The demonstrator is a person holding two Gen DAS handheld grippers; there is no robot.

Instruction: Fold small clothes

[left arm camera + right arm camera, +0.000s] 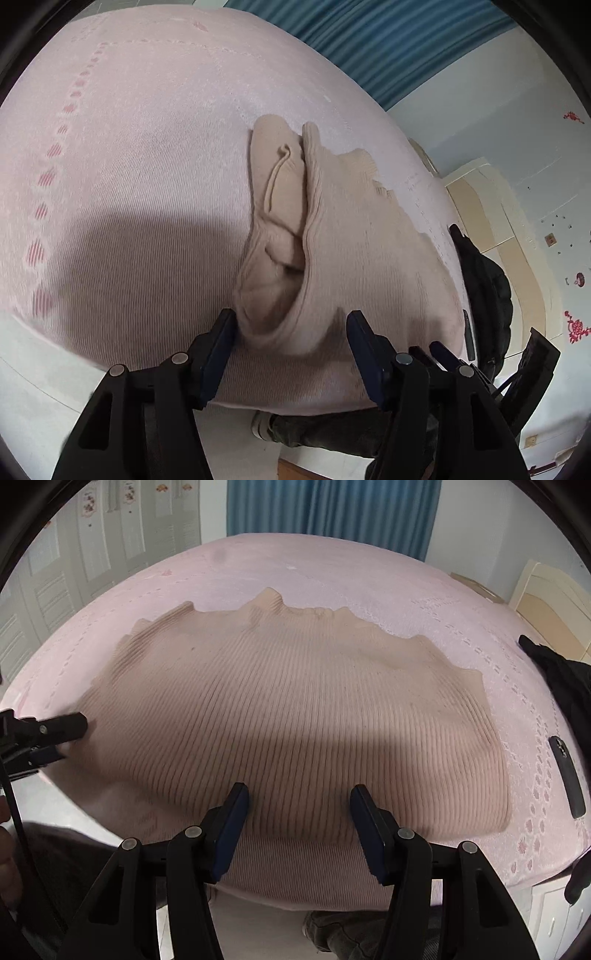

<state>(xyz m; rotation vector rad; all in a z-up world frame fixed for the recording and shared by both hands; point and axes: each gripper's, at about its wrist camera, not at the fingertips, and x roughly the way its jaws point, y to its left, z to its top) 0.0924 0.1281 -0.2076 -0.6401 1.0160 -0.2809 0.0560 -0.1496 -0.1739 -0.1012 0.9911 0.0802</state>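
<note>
Garment: now a beige ribbed knit sweater [295, 716], spread flat on the pink patterned bedspread [332, 568], near its front edge; collar side with drawstring cord [275, 177] bunched and rolled at the left end.
Left tool: left tool [291, 332] at the rolled collar end, jaws apart about halfway, straddling the thick rolled edge but not pressing on it; nothing gripped.
Right tool: right tool [299, 808] low over the near hem, jaws apart about halfway, pads clear of the knit; nothing gripped.
Step, as judged: taking hold of the near edge for a fold across the body.
Doing it well: pinch both layers of knit at matching points, lift evenly, keep the ribs straight, smooth the bunched collar first.
Risk: thick roll slipping from a shallow bite; bedspread caught along with the knit.
Surroundings: dark jacket [561, 679] and a dark slim phone-like object [567, 775] to the right on the bed; blue curtain [332, 506] behind.
</note>
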